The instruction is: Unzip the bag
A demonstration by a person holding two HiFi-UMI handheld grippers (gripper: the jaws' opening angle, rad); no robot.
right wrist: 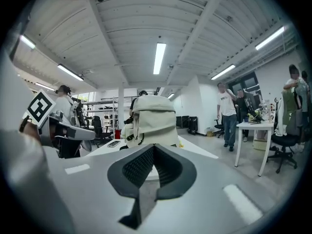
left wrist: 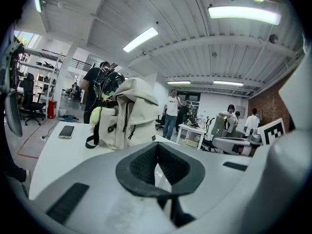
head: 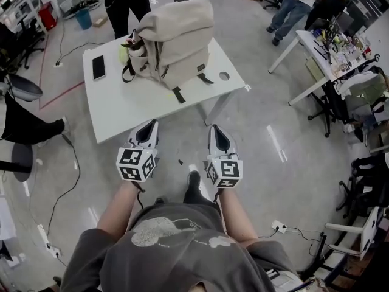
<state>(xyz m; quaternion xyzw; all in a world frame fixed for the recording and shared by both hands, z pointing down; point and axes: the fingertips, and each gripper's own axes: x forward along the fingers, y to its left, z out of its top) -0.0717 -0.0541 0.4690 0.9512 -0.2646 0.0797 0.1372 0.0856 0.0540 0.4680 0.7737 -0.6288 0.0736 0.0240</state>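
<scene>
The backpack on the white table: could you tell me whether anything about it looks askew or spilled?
Nothing stands out: the backpack stands upright on the table, nothing spilled, with a phone lying flat beside it.

A white bench point(head: 121, 108) stands on a glossy grey floor point(head: 261, 139). A beige bag point(head: 176, 38) stands upright on the bench's far half, towards the right edge, and a black strap point(head: 177, 94) of it trails onto the top. A dark phone point(head: 98, 67) lies flat near the far left corner, apart from the bag. Something yellow-green point(head: 123, 55) lies against the bag's left side. A round grey cap point(head: 224, 76) sits in the top near the right edge.
</scene>
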